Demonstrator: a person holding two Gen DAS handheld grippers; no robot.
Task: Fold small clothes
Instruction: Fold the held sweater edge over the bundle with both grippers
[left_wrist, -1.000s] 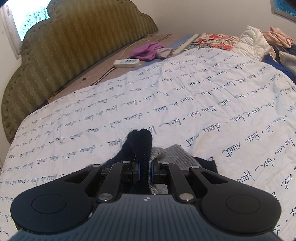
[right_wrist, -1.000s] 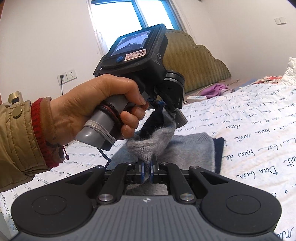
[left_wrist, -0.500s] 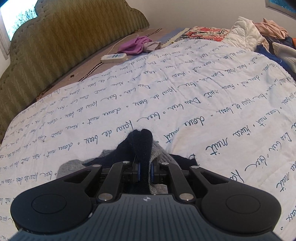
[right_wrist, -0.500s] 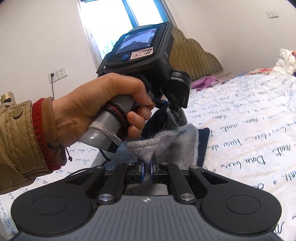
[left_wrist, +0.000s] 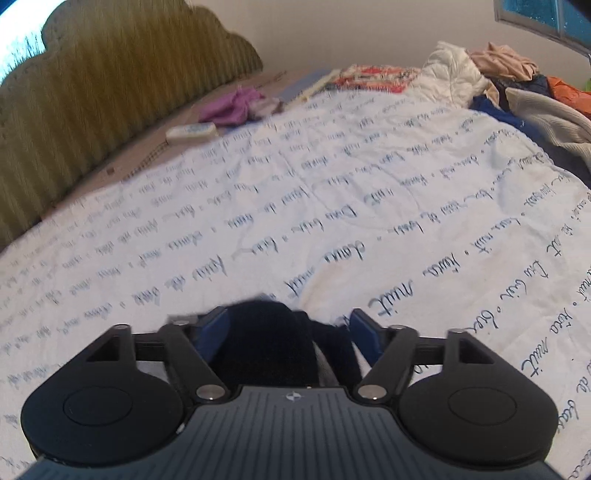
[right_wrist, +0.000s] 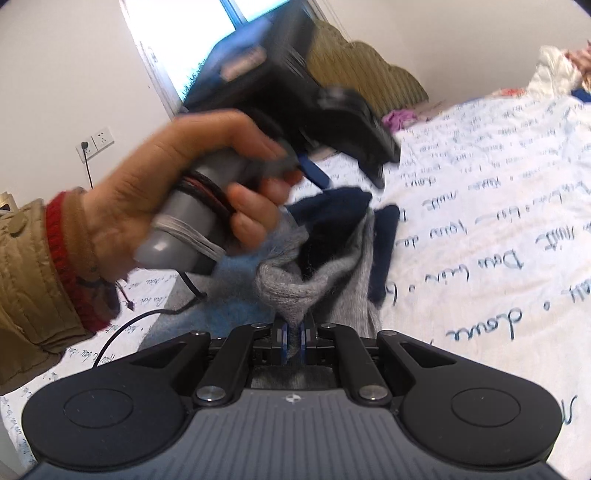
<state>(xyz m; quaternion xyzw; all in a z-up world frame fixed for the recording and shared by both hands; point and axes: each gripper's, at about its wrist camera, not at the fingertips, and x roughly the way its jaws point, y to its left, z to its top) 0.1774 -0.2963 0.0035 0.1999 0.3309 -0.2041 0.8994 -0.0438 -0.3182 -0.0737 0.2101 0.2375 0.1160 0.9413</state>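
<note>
A grey sock with a dark navy toe and cuff (right_wrist: 291, 291) lies bunched on the white bedspread with blue writing (left_wrist: 332, 206). My right gripper (right_wrist: 293, 339) is shut on a grey fold of it, low at the near edge. In the left wrist view the navy end (left_wrist: 266, 343) lies loose between the blue pads of my left gripper (left_wrist: 290, 326), whose jaws are opening and do not press on it. The right wrist view shows a hand (right_wrist: 192, 177) holding the left gripper (right_wrist: 347, 177) just above the sock, blurred by motion.
A green padded headboard (left_wrist: 92, 110) runs along the far left. A white remote (left_wrist: 191, 133) and a purple cloth (left_wrist: 231, 107) lie by it. A pile of clothes (left_wrist: 517, 85) fills the far right corner. A wall socket (right_wrist: 98, 142) sits left of the window.
My left gripper has let go of the navy end of the sock and its jaws have spread wide. Both grippers have sunk a little toward the bed. The right stays shut on the grey fold.
</note>
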